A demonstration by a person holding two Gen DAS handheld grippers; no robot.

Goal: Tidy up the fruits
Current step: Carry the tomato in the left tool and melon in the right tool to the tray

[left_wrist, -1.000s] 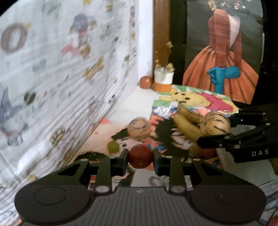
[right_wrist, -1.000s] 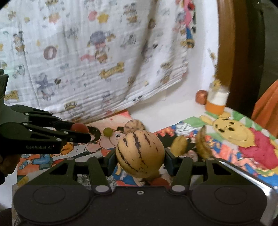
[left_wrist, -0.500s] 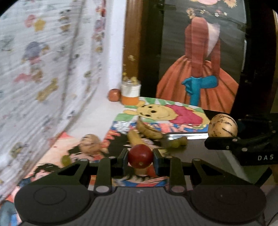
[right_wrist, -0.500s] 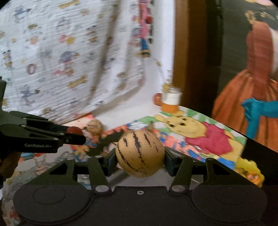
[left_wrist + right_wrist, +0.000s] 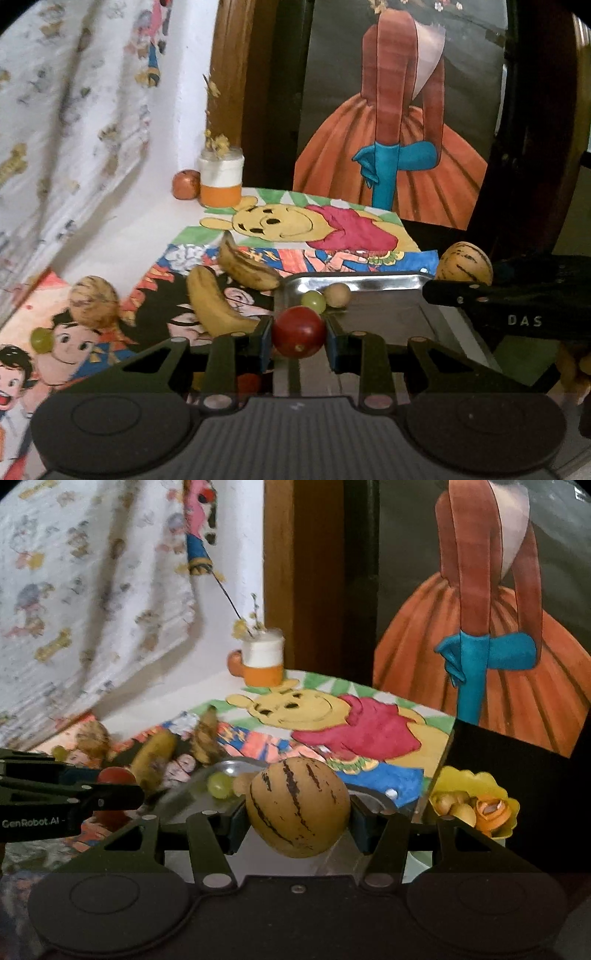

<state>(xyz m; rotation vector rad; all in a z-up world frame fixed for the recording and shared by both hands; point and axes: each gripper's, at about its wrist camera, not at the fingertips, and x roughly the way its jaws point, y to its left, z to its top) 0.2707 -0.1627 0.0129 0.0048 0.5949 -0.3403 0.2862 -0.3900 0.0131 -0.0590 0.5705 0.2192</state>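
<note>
The left gripper [image 5: 299, 338] clamps a smooth red fruit [image 5: 298, 332] at the near edge of the steel tray [image 5: 388, 282]; the right gripper [image 5: 295, 818] clamps a striped tan melon [image 5: 297, 806] above that tray. Both fruits are round and slick, so on release they may roll across the polished tray. They may then strike the green grape [image 5: 314, 301] and tan ball [image 5: 337, 294] at the tray's far-left corner.

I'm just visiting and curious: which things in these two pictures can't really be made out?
- Right wrist view: the yellow scalloped bowl holds blurred pieces, too small to name.
- Left wrist view: the striped yellow melon is half hidden behind the right gripper's black fingers.
- Left wrist view: the shiny metal tray has its near edge covered by the left gripper.
</note>
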